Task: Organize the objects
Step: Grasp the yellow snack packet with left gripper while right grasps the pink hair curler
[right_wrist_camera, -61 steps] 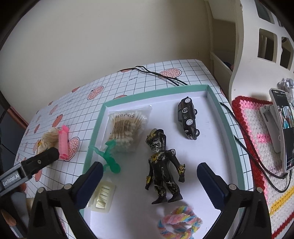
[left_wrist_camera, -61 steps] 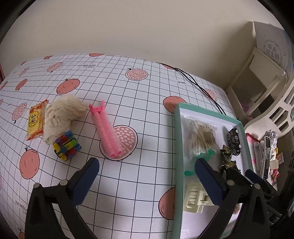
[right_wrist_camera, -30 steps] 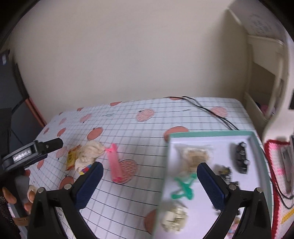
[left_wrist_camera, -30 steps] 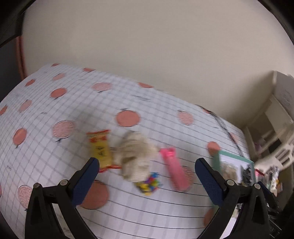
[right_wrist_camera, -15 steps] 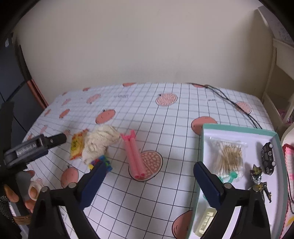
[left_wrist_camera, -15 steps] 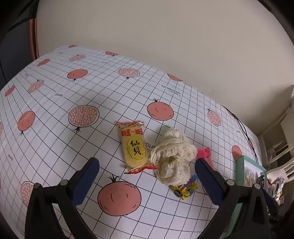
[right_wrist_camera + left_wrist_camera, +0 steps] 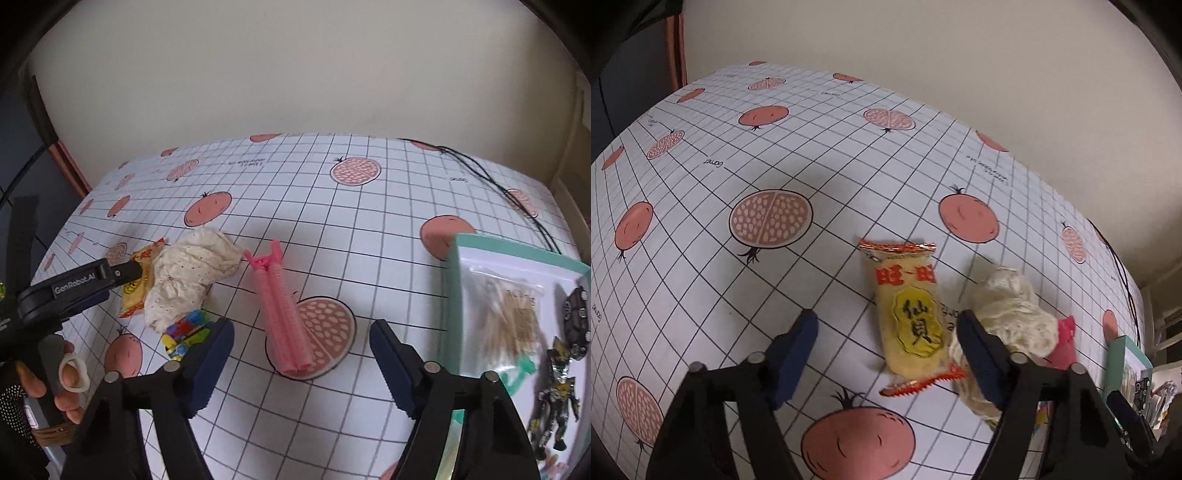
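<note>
Pomegranate-print cloth [image 7: 325, 221] strewn with loose items beside a half-filled tray [image 7: 458, 258]
Left gripper [image 7: 886, 350], jaws wide and empty, is lowered toward the snack [image 7: 912, 314]; right gripper [image 7: 301, 354], likewise empty, is held open over the curler [image 7: 284, 314], presumably tray-bound

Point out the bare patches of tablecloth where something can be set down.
Free: the far cloth between the cream cloth wad and the wall, and the strip between the pink roller and the teal tray. Crowded: snack packet, wad and colourful toy cluster.
</note>
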Available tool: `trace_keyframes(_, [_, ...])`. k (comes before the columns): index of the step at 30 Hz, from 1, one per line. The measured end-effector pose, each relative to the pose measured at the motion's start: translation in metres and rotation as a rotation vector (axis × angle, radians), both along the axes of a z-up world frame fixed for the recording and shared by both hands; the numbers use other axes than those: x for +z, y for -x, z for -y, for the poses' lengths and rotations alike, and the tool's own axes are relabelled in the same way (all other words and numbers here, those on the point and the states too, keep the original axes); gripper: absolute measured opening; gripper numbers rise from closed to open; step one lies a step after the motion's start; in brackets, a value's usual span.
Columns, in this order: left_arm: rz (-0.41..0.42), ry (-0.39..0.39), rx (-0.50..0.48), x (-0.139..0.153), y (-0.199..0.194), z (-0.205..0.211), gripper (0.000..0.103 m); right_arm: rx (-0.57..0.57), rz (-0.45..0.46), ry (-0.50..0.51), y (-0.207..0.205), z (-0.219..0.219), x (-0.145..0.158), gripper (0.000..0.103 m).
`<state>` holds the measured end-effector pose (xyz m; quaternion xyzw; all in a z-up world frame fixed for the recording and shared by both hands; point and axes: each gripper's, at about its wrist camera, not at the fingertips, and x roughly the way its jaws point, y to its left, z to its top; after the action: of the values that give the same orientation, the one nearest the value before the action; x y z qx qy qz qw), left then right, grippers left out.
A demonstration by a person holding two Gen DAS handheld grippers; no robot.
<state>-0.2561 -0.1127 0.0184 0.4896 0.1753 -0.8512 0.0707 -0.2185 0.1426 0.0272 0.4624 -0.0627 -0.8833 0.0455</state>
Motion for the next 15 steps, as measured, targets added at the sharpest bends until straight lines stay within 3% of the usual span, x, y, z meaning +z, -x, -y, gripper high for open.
trace_keyframes(6, [-0.016, 0.006, -0.012, -0.001, 0.005, -0.001, 0.073, 0.002, 0.024, 0.002, 0.004, 0.005, -0.012, 0.068])
trace_keyframes(15, [-0.007, 0.017, -0.037, -0.007, 0.011, -0.009, 0.051, 0.006, 0.041, -0.006, 0.004, 0.008, -0.021, 0.048])
